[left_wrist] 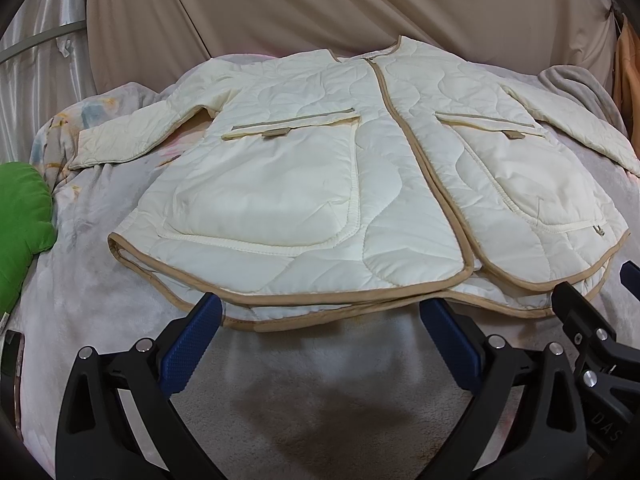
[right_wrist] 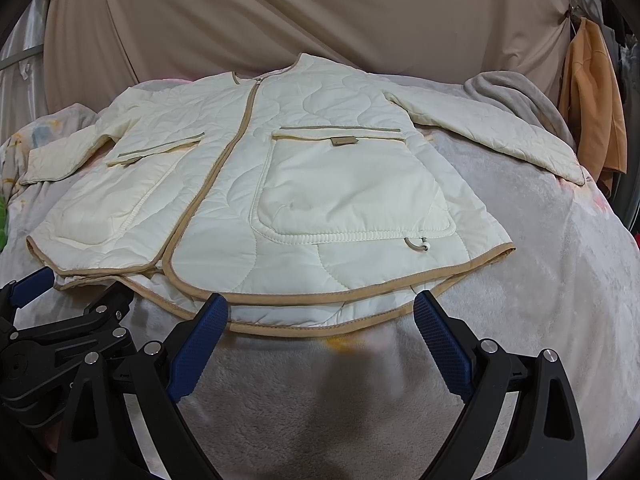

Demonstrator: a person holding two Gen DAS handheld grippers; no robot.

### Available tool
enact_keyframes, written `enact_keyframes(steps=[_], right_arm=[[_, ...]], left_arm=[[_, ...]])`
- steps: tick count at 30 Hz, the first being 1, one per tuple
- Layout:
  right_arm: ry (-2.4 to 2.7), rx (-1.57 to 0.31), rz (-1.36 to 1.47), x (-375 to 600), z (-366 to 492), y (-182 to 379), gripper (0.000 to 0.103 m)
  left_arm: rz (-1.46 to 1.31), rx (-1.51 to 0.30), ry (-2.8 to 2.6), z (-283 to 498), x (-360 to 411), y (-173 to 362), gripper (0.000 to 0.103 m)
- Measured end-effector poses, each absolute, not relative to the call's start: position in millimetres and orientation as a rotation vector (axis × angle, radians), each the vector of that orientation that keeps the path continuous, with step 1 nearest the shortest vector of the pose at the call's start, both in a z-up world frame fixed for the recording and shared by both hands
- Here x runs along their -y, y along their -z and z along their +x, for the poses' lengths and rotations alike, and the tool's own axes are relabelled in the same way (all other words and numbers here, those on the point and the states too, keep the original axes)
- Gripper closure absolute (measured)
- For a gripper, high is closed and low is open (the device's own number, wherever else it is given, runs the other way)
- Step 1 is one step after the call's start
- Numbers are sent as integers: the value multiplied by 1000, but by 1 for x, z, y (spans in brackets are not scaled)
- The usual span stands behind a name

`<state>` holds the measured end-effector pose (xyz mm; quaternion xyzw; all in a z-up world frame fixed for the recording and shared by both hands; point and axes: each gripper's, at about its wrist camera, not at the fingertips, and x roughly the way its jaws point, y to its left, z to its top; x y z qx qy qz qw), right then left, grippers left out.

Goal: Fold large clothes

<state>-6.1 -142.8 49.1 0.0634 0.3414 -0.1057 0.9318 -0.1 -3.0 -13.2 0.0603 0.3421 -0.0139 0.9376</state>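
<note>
A cream quilted jacket (left_wrist: 312,168) with tan trim lies flat, front up, on a grey blanket, sleeves spread to both sides; it also shows in the right wrist view (right_wrist: 304,184). My left gripper (left_wrist: 320,312) is open and empty, its blue-padded fingers just short of the jacket's hem, left of the zipper line. My right gripper (right_wrist: 320,308) is open and empty at the hem on the right half. The right gripper's fingers (left_wrist: 576,300) show at the lower right of the left wrist view; the left gripper's fingers (right_wrist: 100,300) show at the lower left of the right wrist view.
The grey plush blanket (left_wrist: 320,380) covers a bed. A green cushion (left_wrist: 20,216) lies at the left edge. A beige curtain (left_wrist: 320,8) hangs behind. An orange garment (right_wrist: 592,96) hangs at the right. A crumpled grey blanket (right_wrist: 516,92) lies by the right sleeve.
</note>
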Motion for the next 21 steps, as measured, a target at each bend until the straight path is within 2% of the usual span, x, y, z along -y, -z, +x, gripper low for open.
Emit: enact_keyframes(steps=[21], right_arm=[[217, -703, 129, 142, -5, -50, 11]], left_arm=[[126, -703, 28, 1, 4, 13, 6]])
